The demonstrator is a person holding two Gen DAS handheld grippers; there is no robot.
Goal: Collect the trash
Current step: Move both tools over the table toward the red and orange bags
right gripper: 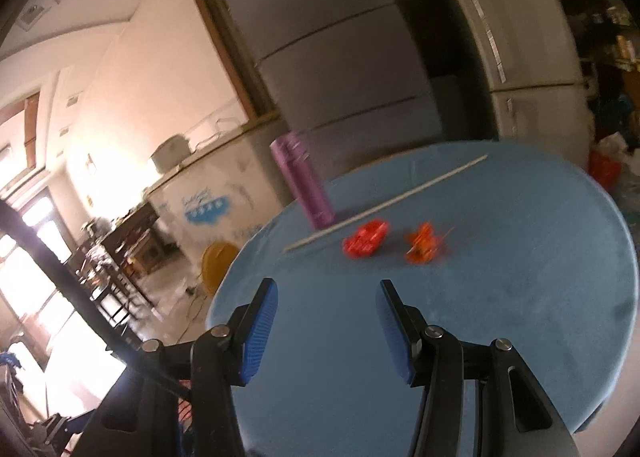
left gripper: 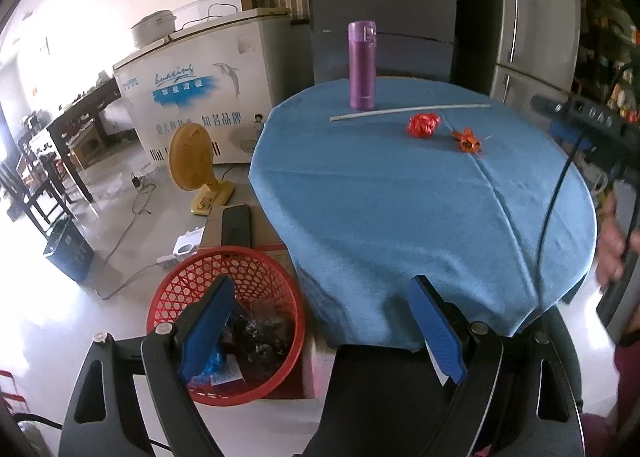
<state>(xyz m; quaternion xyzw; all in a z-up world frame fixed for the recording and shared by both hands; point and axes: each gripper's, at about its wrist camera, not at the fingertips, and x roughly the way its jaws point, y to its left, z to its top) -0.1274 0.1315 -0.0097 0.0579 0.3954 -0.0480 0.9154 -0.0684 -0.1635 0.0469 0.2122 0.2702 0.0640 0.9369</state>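
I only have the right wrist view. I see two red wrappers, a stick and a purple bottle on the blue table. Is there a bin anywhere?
Observer: Yes, a red basket stands on the floor beside the blue table, on the left gripper's side.
Operator: Anything in it?
Observer: It holds dark crumpled scraps and something blue.
Operator: Is the left gripper holding anything?
Observer: No, its jaws are wide open and empty, one finger over the basket.
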